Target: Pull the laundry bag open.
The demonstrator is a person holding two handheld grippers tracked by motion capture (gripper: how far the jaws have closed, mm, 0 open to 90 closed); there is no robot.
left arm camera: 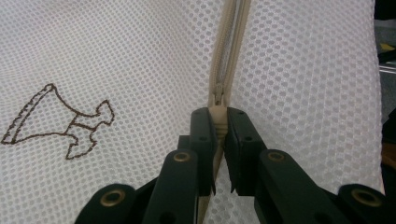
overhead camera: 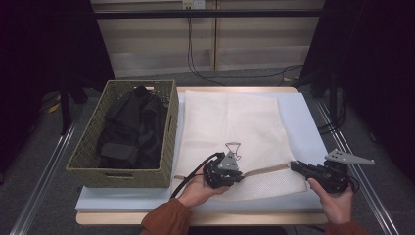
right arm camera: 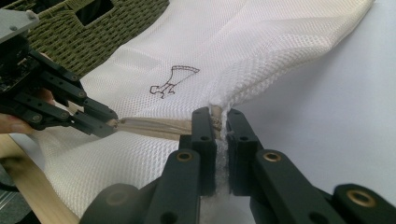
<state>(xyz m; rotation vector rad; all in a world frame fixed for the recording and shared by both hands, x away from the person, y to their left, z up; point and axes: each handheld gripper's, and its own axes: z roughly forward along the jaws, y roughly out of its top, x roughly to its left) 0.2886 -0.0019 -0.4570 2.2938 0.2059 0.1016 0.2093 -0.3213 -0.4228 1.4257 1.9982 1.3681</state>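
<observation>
A white mesh laundry bag (overhead camera: 230, 122) lies flat on the table, with a beige zipper (overhead camera: 266, 170) along its near edge. My left gripper (overhead camera: 243, 175) is shut on the zipper pull (left arm camera: 218, 93), its jaws pinching the beige tab at the slider. My right gripper (overhead camera: 293, 166) is shut on the bag's corner (right arm camera: 217, 109) at the zipper's right end. The right gripper view shows the zipper (right arm camera: 154, 127) stretched between the left gripper (right arm camera: 112, 126) and my right gripper (right arm camera: 218, 119). A brown embroidered mark (left arm camera: 60, 121) sits on the mesh.
A green woven basket (overhead camera: 83, 161) holding black clothes (overhead camera: 132, 127) stands at the left, touching the bag's left side. The bag rests on a pale board (overhead camera: 303, 117) over the wooden table. Cables run along the floor behind.
</observation>
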